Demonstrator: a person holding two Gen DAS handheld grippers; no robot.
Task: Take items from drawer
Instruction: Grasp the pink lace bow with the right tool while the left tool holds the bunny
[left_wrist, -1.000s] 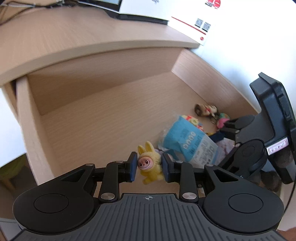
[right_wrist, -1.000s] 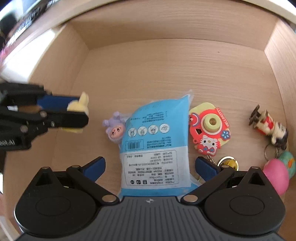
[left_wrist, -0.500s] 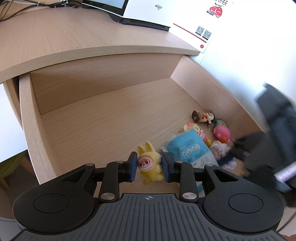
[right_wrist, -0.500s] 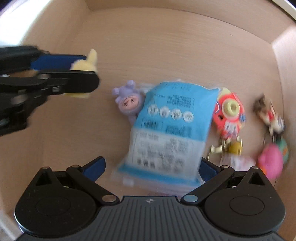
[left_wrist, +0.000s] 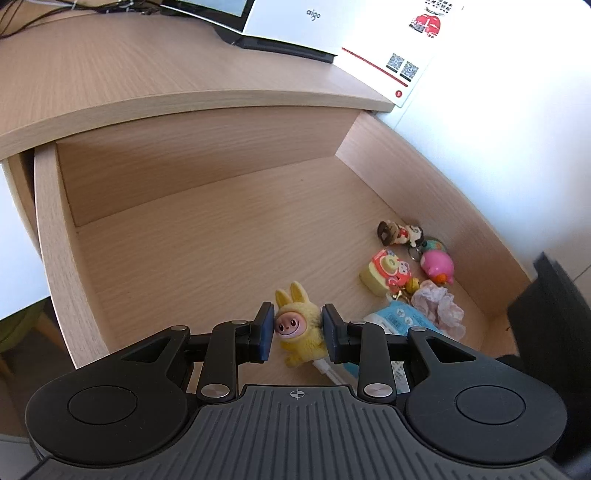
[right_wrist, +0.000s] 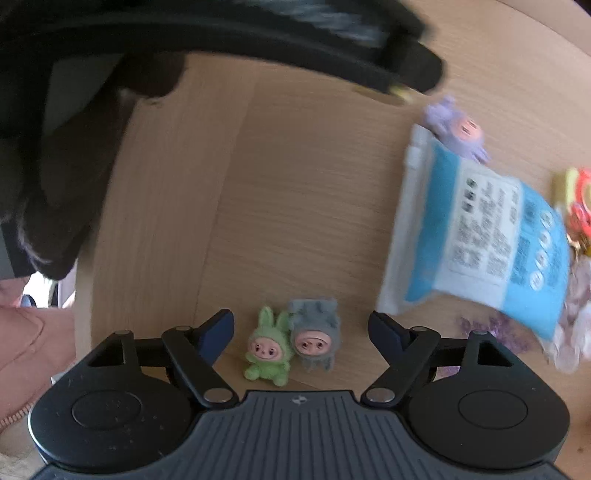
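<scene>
Yellow bunny figure (left_wrist: 300, 329) is pinched tight in the left gripper (left_wrist: 297, 334), above the drawer (left_wrist: 207, 236). Right gripper (right_wrist: 301, 334) is spread wide around the green (right_wrist: 267, 352) and grey (right_wrist: 314, 338) figures.

Wooden desk top (left_wrist: 147, 74), pale grain, rounded front edge. Tangle of dark cables (left_wrist: 74, 7) at far left corner. Dark screen (left_wrist: 207, 11) at back edge, only lower part in frame. White box (left_wrist: 295, 26) printed "aigo" beside it, resting on black slab (left_wrist: 280, 46). White leaflet (left_wrist: 402, 62) with red line, two QR codes, red graphic, overhanging right end of desk. Bright white wall (left_wrist: 498, 92) at right. Green shape (left_wrist: 14, 332) low left, possibly chair, blurred. Pink sleeve (right_wrist: 26, 343) at left edge of right wrist view.
</scene>
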